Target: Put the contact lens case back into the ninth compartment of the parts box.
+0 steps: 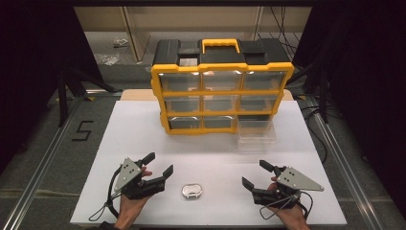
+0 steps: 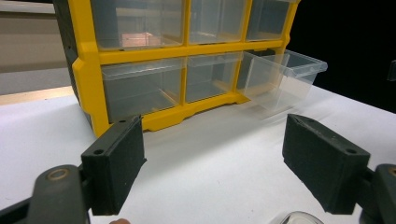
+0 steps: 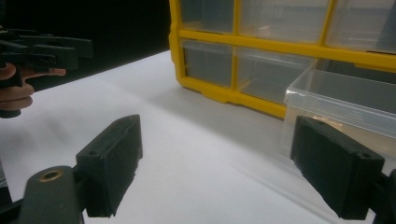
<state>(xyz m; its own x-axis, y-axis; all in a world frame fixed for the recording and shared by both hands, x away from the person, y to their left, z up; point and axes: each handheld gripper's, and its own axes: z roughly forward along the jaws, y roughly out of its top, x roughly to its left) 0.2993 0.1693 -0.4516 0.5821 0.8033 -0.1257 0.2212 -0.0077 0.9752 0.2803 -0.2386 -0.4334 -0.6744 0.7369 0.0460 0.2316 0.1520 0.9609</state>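
In the high view the small silver tin (image 1: 191, 191) lies on the white table (image 1: 143, 139), low in the frame and a little left of centre. It is between your two grippers, nearer the left gripper (image 1: 159, 165). Your left gripper and right gripper (image 1: 253, 175) both have jaws spread wide, holding nothing.

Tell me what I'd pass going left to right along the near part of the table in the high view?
left gripper → small shiny metal object → right gripper, all on the white table; both grippers stand open.
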